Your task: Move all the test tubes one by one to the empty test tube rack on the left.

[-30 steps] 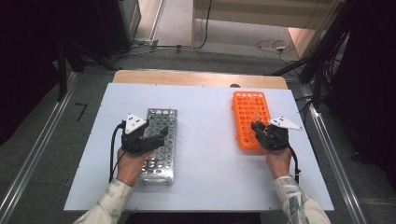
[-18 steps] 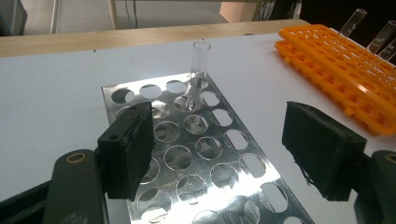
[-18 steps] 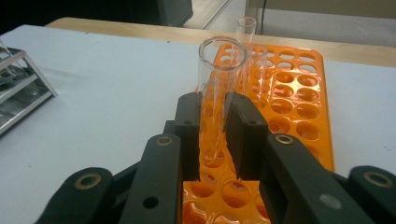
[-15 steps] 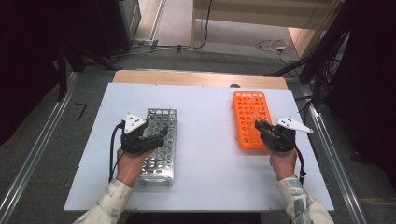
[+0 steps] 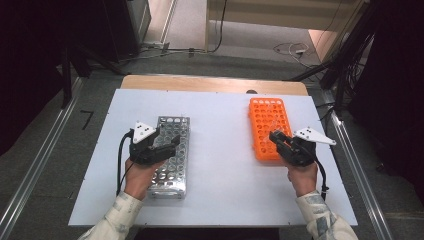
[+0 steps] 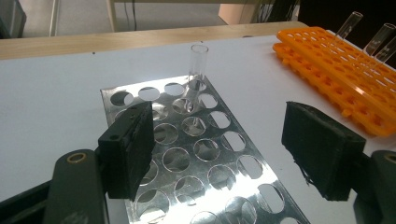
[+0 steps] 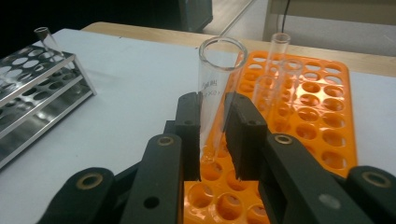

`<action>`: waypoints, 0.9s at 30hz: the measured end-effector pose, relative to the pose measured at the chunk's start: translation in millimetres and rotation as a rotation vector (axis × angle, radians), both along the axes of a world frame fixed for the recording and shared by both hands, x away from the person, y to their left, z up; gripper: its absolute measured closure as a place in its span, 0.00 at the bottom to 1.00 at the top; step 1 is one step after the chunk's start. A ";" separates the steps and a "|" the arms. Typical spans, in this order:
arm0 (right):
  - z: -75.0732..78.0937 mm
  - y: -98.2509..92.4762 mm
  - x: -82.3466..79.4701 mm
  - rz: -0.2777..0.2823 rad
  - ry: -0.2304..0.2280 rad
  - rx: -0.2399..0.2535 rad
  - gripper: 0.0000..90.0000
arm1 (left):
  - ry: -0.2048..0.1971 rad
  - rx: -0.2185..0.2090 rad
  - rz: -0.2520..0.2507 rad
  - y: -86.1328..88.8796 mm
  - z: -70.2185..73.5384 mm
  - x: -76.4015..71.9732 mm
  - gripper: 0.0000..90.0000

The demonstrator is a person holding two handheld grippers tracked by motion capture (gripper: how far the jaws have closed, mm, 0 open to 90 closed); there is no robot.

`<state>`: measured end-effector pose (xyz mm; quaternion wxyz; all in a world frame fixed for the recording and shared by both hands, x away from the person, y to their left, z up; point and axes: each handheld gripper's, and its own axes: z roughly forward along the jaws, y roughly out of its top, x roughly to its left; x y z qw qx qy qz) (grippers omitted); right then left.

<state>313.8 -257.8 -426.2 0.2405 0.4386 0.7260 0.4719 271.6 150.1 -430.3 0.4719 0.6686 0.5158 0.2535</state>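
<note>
An orange tube rack (image 5: 268,125) lies on the right of the white table, a metal tube rack (image 5: 172,160) on the left. My right gripper (image 7: 212,121) is shut on a clear glass test tube (image 7: 217,79), held upright over the near end of the orange rack (image 7: 317,121); its lower end is partly hidden between the pads. Another tube (image 7: 275,70) stands in that rack. My left gripper (image 6: 219,140) is open over the metal rack (image 6: 205,158), with nothing between its pads. One glass tube (image 6: 197,74) stands in a far hole of it.
The white table top (image 5: 220,150) has bare room between the two racks. A wooden strip (image 5: 210,84) runs along its far edge. Metal rails (image 5: 360,165) flank the table, and cables lie on the floor behind.
My right gripper has shifted slightly right and lifted a little with the tube in it. The left hand has stayed put.
</note>
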 end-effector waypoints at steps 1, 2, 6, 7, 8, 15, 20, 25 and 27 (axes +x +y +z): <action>-0.1 2.3 -0.5 0.007 0.001 -0.002 0.82 | 0.000 0.001 0.000 -0.3 0.0 -0.1 0.28; -0.4 4.0 -0.9 0.015 0.002 -0.003 0.82 | 0.001 0.000 -0.003 -0.7 0.1 -0.1 0.28; -1.2 14.8 -3.2 0.050 0.003 -0.015 0.82 | -0.002 0.000 -0.009 -3.2 0.9 -0.9 0.28; -1.3 17.2 -3.7 0.056 0.005 -0.014 0.82 | -0.003 0.002 -0.011 -3.7 1.0 -1.0 0.28; -1.4 19.6 -4.0 0.066 0.005 -0.014 0.82 | -0.003 0.002 -0.016 -4.1 1.2 -1.1 0.28; -3.3 37.5 -8.1 0.130 0.015 -0.027 0.82 | -0.007 -0.002 -0.029 -8.0 2.6 -2.1 0.29; -5.5 48.3 -9.5 0.167 0.018 -0.036 0.82 | -0.006 0.001 -0.043 -10.8 2.8 -2.6 0.30; -9.0 58.5 -10.4 0.195 0.026 -0.049 0.82 | -0.009 -0.001 -0.065 -15.4 3.1 -3.2 0.31; -9.8 62.1 -10.8 0.207 0.028 -0.051 0.82 | -0.009 0.000 -0.071 -17.8 3.2 -3.5 0.31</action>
